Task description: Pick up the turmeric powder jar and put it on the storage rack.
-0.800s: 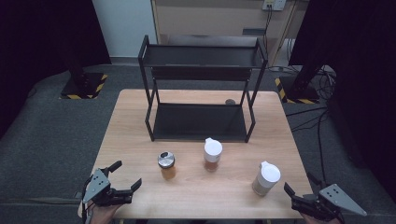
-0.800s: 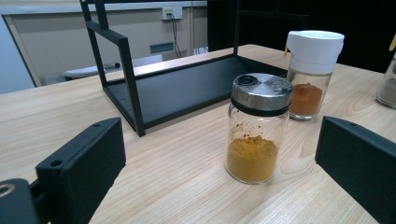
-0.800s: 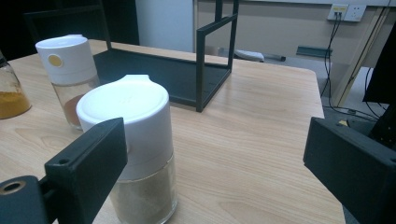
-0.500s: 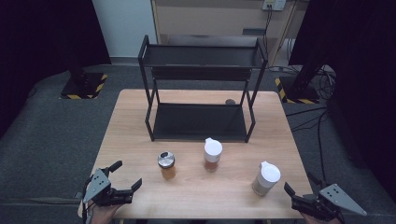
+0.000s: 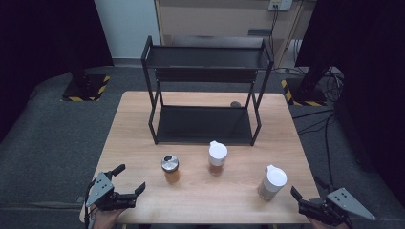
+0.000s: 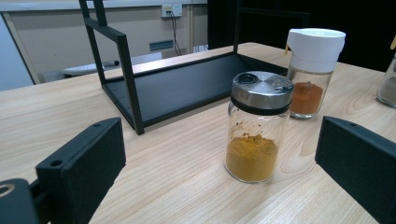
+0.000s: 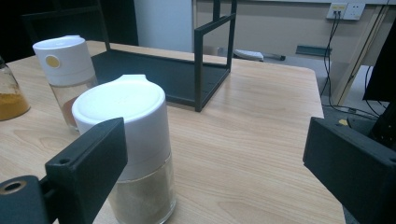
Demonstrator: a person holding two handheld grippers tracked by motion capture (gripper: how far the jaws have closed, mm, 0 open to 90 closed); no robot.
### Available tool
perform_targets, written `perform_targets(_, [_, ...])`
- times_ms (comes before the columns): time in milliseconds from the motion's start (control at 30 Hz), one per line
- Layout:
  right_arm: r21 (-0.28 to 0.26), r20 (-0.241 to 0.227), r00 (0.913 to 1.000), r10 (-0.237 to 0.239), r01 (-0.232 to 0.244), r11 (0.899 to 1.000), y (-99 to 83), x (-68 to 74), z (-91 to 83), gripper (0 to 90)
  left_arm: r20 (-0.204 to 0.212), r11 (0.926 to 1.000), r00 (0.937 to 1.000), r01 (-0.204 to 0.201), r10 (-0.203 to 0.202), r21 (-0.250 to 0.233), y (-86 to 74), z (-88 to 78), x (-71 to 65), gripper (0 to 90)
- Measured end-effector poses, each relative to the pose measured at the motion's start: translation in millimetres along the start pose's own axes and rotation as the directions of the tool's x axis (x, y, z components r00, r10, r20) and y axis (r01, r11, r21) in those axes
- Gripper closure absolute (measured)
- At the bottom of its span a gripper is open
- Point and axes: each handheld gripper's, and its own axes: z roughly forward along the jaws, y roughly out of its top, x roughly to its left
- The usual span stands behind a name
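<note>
Three spice jars were seen standing upright in a loose row on the wooden counter (image 5: 143,124), in front of a black two-level rack (image 5: 205,90) set toward the far edge. The jar of yellow powder (image 5: 170,169) with a metal lid stood nearest the left gripper (image 5: 128,180), just ahead of its spread jaws but not between them; in the left gripper view that jar (image 6: 258,126) was seen apart from both jaws. The left gripper was held released at the near left corner of the counter, with nothing grasped.

The jar of pale powder (image 5: 272,182) with a white cap stood near the near right corner, close beside the right gripper (image 5: 305,188). In the right gripper view this jar (image 7: 133,149) was partly covered by one jaw, though no contact could be made out. The right gripper was likewise held released and empty. The jar of orange powder (image 5: 217,158) with a white cap stood between the other two, closer to the rack.
</note>
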Motion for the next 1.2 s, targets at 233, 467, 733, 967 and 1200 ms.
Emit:
perform_targets(233, [-0.006, -0.003, 1.0000, -0.005, 0.005, 1.000, 0.4, 1.1, -0.9, 6.6, 0.009, 1.0000, 1.0000, 0.000, 0.000, 0.006, 1.5, -0.4, 0.4, 0.7])
perform_targets(467, [-0.009, -0.001, 1.0000, -0.003, 0.003, 1.000, 0.0, 0.5, -1.0, 6.7, 0.000, 0.9999, 0.9999, 0.010, -0.010, 0.010, 5.2, 0.2, -2.3, 1.1])
perform_targets(733, [-0.004, -0.005, 0.9999, -0.015, 0.015, 1.000, 0.9, 1.9, 0.5, 6.8, 0.011, 0.9990, 0.9998, 0.016, -0.017, 0.041, 24.4, 3.1, -5.6, 1.4])
perform_targets(967, [-0.005, -0.003, 0.9999, -0.014, 0.014, 1.000, 0.8, 2.0, 0.2, 6.8, 0.030, 0.9981, 0.9993, -0.022, 0.020, 0.058, 51.3, 5.9, -2.2, 1.5])
perform_targets(1200, [-0.007, -0.002, 0.9999, -0.015, 0.014, 1.000, 0.8, 2.5, 0.1, 6.8, 0.069, 0.9944, 0.9973, -0.031, 0.024, 0.101, 71.4, 13.9, 5.0, 1.8])
